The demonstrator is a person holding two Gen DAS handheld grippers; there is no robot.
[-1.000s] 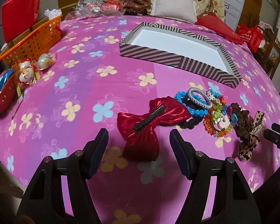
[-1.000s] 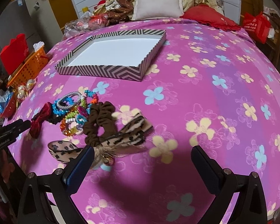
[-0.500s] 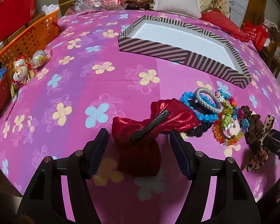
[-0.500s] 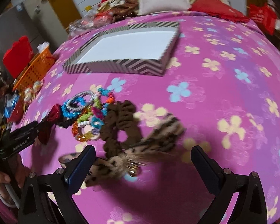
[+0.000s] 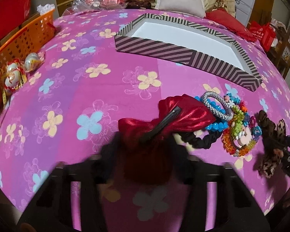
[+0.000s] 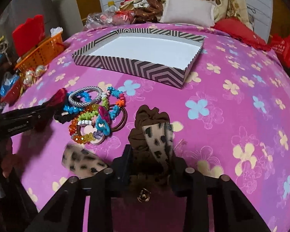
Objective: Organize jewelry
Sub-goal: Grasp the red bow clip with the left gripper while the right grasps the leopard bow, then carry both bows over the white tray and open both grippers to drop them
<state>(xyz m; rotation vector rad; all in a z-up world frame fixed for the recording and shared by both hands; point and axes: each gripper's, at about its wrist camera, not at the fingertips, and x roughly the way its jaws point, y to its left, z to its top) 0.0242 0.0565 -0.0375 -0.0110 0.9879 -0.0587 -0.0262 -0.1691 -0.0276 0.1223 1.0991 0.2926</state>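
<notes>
A red satin bow (image 5: 164,121) with a black clip lies on the pink flowered bedspread. My left gripper (image 5: 147,164) straddles its lower lobe. The jaws are closing, and the blurred pads sit close beside the lobe. My right gripper (image 6: 149,164) is also closing, its pads pinching the leopard-print bow (image 6: 158,143) against a brown scrunchie (image 6: 150,116). One ribbon lobe is squeezed upright. Between the two bows lies a pile of bead bracelets and hair ties (image 6: 94,116). Farther back sits the striped box (image 6: 137,65), its white inside bare.
An orange basket (image 5: 25,38) and wrapped ornaments (image 5: 13,75) sit at the bed's left edge. A pillow (image 5: 179,0) and bedding are piled behind the box, and a red bag (image 5: 263,32) stands at the right. A person's hand (image 6: 7,164) holds the left gripper.
Both pairs of jaws have come in from wide open. Each gripper has dropped closer over its bow. The leopard bow's lobe now stands folded between the right fingers.
</notes>
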